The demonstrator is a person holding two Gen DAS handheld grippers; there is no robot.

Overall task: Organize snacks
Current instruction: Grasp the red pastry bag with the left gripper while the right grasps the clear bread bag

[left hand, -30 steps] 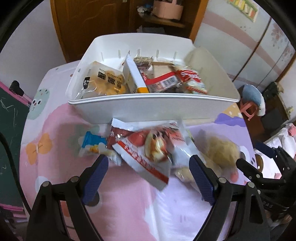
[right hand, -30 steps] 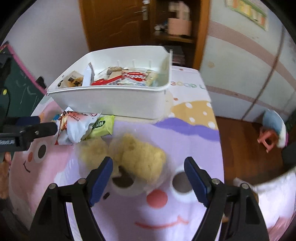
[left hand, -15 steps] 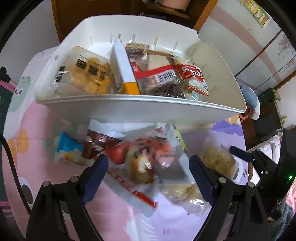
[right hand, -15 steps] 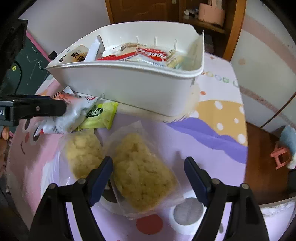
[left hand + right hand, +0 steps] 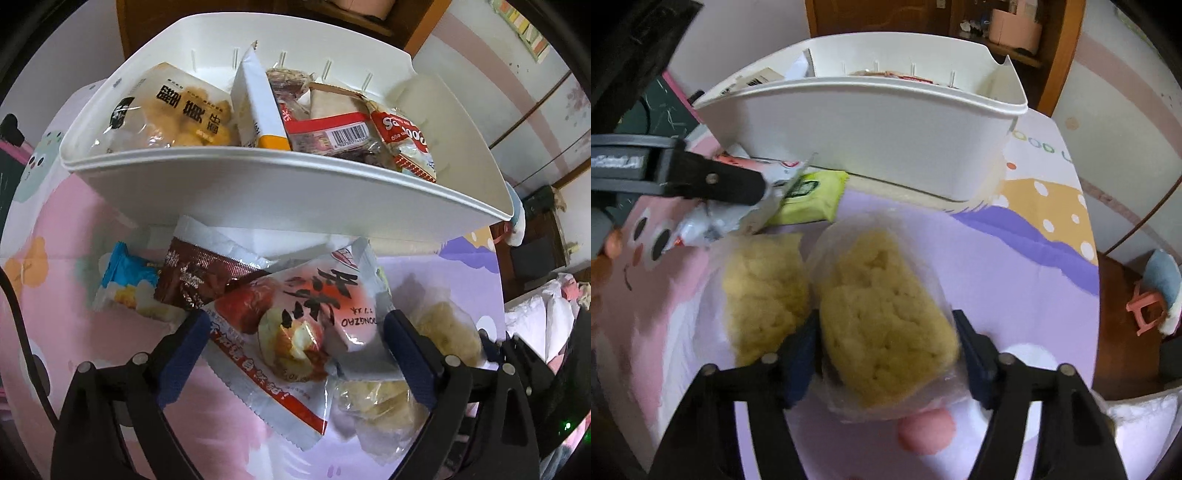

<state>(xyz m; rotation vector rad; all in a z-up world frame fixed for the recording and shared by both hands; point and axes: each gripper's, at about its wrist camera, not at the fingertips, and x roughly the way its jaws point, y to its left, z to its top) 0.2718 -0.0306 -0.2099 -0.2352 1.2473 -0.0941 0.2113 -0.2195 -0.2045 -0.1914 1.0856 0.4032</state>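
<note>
A white bin (image 5: 280,192) holding several snack packs stands on the table; it also shows in the right wrist view (image 5: 871,125). In front of it lie a red-and-silver jujube snack pack (image 5: 295,332), a brown pack (image 5: 199,273), a blue pack (image 5: 125,277), a green pack (image 5: 809,195) and two clear bags of yellow cake (image 5: 764,291). My left gripper (image 5: 295,354) is open, its fingers either side of the jujube pack. My right gripper (image 5: 886,354) has its fingers either side of the right cake bag (image 5: 882,314), close against it.
The table has a pink and purple cartoon cloth (image 5: 1015,258). A wooden cabinet (image 5: 1052,44) and a wall stand behind. A pink stool (image 5: 1145,306) sits on the floor at the right. The left gripper's arm (image 5: 683,177) crosses the right wrist view.
Both grippers moved forward and down toward the snacks. The left now straddles the jujube pack. The right fingers have narrowed around the right cake bag.
</note>
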